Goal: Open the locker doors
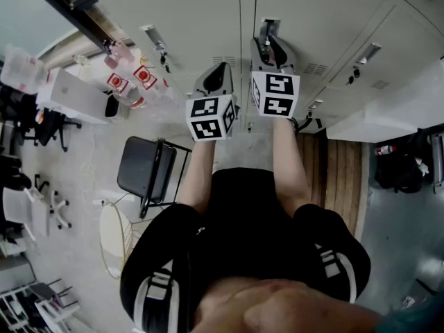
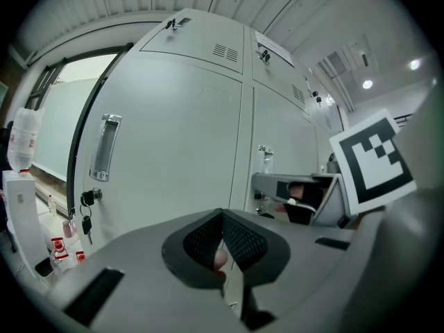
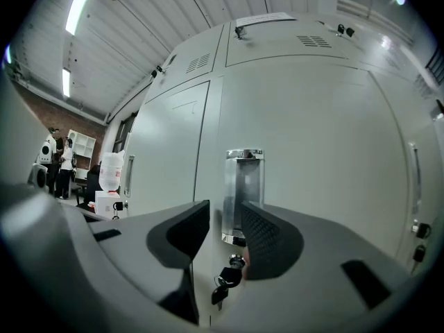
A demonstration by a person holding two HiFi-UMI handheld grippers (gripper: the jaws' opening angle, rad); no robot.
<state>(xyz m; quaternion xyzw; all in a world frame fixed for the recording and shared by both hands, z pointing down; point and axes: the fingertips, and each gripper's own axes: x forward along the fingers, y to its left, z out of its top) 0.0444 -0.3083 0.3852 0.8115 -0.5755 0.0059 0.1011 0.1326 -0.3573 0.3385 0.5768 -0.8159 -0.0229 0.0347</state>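
Grey locker doors [image 1: 194, 19] fill the top of the head view. My right gripper [image 3: 225, 214] is open and held up to a chrome recessed handle [image 3: 242, 189] on one door [image 3: 312, 158]. The handle shows in the gap between the jaws; I cannot tell whether they touch it. Below it a key [image 3: 220, 284] hangs in the lock. My left gripper [image 2: 223, 217] is shut on nothing and hangs back from the neighbouring door [image 2: 173, 151], whose handle [image 2: 105, 146] and keys [image 2: 86, 212] sit off to the left. Head view: right gripper [image 1: 268, 46], left gripper [image 1: 220, 73].
A water dispenser with a bottle [image 3: 111, 173] stands left of the lockers. A black folding chair [image 1: 146, 168] and a white round stool [image 1: 114, 238] are on the floor at my left. A desk [image 1: 69, 96] and office chairs lie further left. People [image 3: 59, 161] stand far off.
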